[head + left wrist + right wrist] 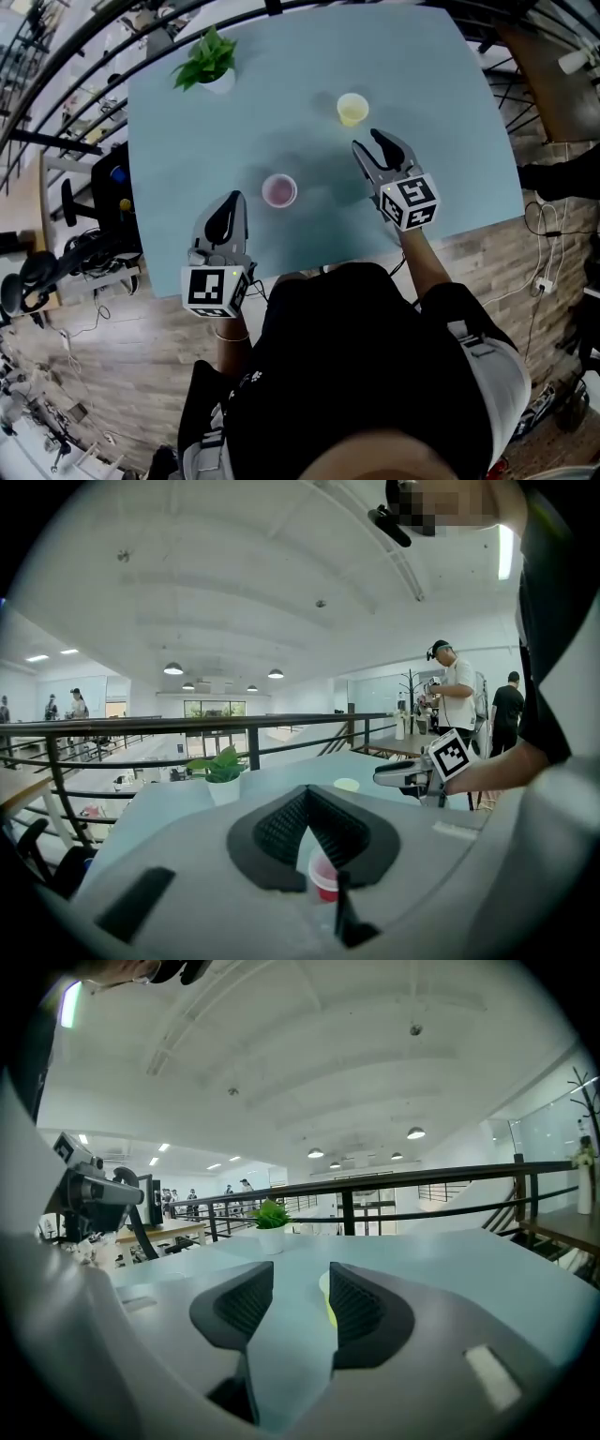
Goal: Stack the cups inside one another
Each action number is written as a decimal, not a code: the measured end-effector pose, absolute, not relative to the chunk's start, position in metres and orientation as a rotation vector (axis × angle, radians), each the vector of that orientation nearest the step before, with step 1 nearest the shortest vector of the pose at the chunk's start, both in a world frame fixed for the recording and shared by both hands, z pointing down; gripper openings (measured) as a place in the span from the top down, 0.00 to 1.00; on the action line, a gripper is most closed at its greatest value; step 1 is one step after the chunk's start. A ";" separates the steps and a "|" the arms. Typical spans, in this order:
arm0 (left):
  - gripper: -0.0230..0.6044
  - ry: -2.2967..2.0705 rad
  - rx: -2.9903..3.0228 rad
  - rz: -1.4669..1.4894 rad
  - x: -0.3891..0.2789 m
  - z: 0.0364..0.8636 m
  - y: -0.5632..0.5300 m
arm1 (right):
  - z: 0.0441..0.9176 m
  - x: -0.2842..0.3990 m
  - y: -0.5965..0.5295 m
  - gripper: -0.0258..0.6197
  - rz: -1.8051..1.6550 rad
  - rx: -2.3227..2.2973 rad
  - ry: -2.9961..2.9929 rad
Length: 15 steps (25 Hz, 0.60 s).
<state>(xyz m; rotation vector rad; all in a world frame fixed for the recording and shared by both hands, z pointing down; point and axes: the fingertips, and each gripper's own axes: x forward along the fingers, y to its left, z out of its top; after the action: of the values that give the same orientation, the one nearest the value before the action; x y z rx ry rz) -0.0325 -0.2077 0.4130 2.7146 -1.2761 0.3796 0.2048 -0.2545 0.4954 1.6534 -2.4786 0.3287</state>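
A yellow cup (352, 109) stands upright toward the far right of the pale blue table (441, 84). A pink cup (279, 190) stands upright nearer the middle. My right gripper (370, 148) is open, just short of the yellow cup, with nothing between its pads. In the right gripper view the yellow cup (326, 1299) peeks out beside the right pad. My left gripper (232, 202) is at the table's near edge, left of the pink cup, its jaws together and empty. The left gripper view shows the pink cup (323, 878) low behind the touching pads (281, 832).
A small potted plant (208, 58) sits at the table's far left corner. A black railing (84, 56) runs beyond the table's far and left sides. Several people stand in the background of the left gripper view. Chairs and cables lie on the floor to the left.
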 end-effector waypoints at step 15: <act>0.98 -1.380 2.649 0.418 -0.042 0.416 -0.203 | 0.527 0.219 -0.292 0.55 0.385 1.635 -2.425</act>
<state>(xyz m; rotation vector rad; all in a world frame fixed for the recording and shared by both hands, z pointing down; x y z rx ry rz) -0.0416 -0.2032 0.4160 2.6490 -1.3803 0.4184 0.2191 -0.2921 0.5273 1.6347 -2.4250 0.3848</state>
